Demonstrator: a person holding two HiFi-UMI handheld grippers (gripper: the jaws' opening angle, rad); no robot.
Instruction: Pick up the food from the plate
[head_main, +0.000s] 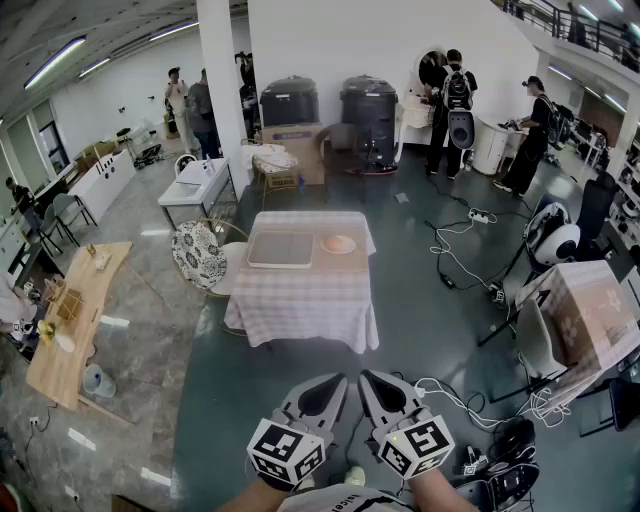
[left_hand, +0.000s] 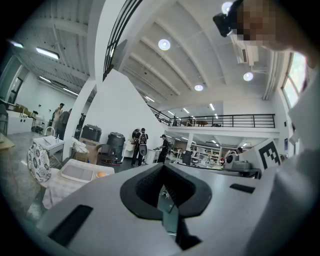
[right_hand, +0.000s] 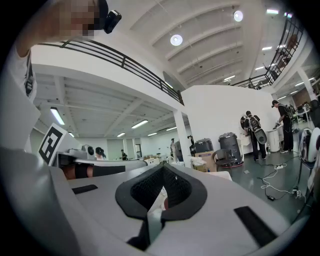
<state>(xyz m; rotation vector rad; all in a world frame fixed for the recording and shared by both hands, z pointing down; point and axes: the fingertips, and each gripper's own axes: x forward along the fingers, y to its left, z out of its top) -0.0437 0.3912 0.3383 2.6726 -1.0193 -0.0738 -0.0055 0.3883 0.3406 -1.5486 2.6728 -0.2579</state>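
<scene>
The left tool (head_main: 337, 381) and right tool (head_main: 366, 379) are shut and empty; the food (head_main: 338, 243) sits far off, straight ahead, on the desk (head_main: 300, 300).

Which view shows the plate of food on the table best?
The head view: the plate lies in full sight from above on the table, right of the tray. The left gripper view shows it only as a small orange spot beside the tray. In the right gripper view I cannot make it out.
</scene>
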